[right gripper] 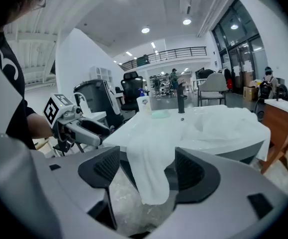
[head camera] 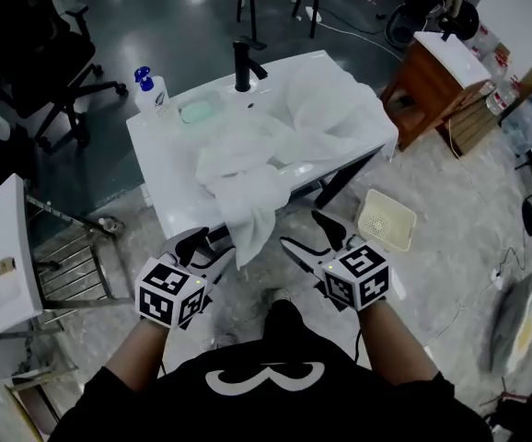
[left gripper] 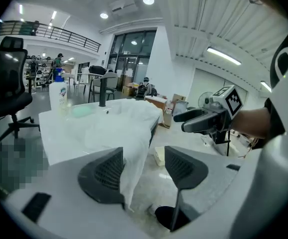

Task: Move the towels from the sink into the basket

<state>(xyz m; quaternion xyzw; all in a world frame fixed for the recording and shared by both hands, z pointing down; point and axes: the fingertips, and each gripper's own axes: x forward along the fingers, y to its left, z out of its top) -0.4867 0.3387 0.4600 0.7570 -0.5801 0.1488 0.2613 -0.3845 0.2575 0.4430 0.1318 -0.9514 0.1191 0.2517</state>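
— What does the head view show in the sink (head camera: 169, 173)?
— Towels (head camera: 275, 145) are heaped in it, with one end draped over the front rim. The basket (head camera: 387, 219) sits on the floor to the right, apart from them. The left gripper (head camera: 206, 247) and right gripper (head camera: 309, 233) flank the draped end.
— And the left gripper view?
— Its jaws are apart. The draped end hangs between them, by the left jaw; contact cannot be told.
— The right gripper view?
— Its jaws are apart too, with that end between them, unclamped.

White towels (head camera: 275, 141) draped over sink (head camera: 156, 168)
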